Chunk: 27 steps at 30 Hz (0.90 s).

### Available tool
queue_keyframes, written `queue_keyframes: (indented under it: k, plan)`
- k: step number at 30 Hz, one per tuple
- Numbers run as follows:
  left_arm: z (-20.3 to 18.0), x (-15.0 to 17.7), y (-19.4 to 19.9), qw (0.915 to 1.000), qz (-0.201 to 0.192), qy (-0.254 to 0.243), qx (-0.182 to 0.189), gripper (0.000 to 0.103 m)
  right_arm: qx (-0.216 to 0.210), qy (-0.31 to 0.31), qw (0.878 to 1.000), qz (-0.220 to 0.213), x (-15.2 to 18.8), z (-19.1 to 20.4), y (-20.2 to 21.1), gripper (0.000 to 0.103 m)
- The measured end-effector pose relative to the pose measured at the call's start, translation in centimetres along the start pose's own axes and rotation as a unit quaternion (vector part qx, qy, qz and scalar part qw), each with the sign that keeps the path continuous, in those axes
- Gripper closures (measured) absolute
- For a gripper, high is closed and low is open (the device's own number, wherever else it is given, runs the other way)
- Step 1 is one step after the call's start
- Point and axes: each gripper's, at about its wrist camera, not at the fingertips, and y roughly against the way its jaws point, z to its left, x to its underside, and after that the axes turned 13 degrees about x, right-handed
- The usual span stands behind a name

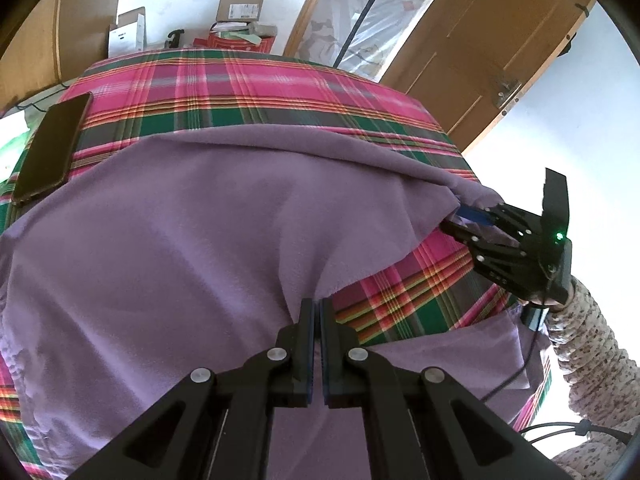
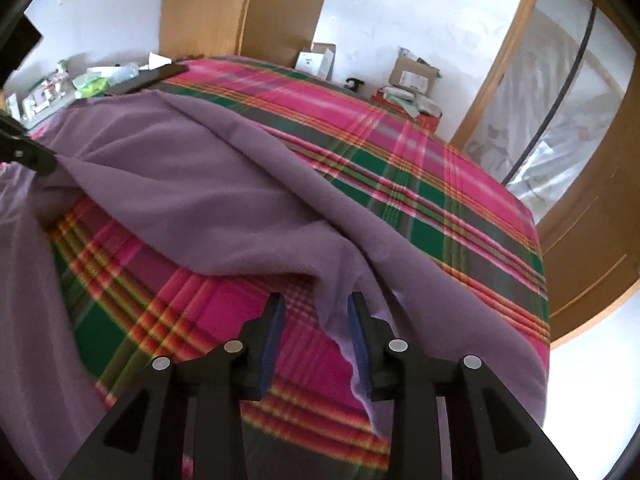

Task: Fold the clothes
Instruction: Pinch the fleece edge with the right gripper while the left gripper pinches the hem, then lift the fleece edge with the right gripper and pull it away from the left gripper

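A purple fleece garment (image 1: 192, 232) lies spread over a plaid bedspread (image 1: 260, 92). My left gripper (image 1: 316, 306) is shut on a fold of its near edge, and cloth bunches up at the fingertips. In the left wrist view my right gripper (image 1: 456, 222) sits at the garment's right corner, held by a hand in a speckled sleeve (image 1: 592, 352). In the right wrist view the right gripper (image 2: 316, 300) stands open. The garment (image 2: 208, 184) has a loose edge resting against the right pad (image 2: 356, 320), and bare bedspread (image 2: 420, 168) shows in the gap. The left gripper (image 2: 50, 166) shows at the far left, gripping cloth.
A dark phone (image 1: 52, 148) lies on the bed's left side, also the phone (image 2: 152, 76). Cardboard boxes (image 1: 240, 4) stand against the far wall. A wooden door (image 1: 500, 48) is beyond the bed's right edge. A black cable (image 1: 560, 428) hangs near the sleeve.
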Motion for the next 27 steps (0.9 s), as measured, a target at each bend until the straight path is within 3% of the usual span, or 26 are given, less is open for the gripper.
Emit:
queue_keyframes:
  k: [1,4,14,22,27]
  plan:
    - [0.0,0.0,0.0,1.0,0.0,0.0,-0.001,0.1,0.004,-0.001,1.0,0.001,-0.1,0.1,-0.2,0.071]
    - [0.0,0.0,0.1,1.0,0.0,0.0,-0.002,0.1,0.024,-0.002,1.0,-0.003,-0.3,-0.1,-0.2,0.098]
    - [-0.9,0.1,0.0,0.9998,0.009,-0.015,0.001,0.1,0.071,0.038,0.996,-0.026,-0.8,-2.7,3.4,0.099]
    - [-1.3,0.7,-1.8,0.9977,0.058,-0.033,-0.011,0.1,0.026,0.111,0.993,0.022,1.0,-1.8,2.7,0.099]
    - [-1.8,0.8,-1.7,0.9965,0.069,-0.044,-0.013,0.1,-0.009,0.115,0.992,0.044,1.6,-1.7,1.7,0.099]
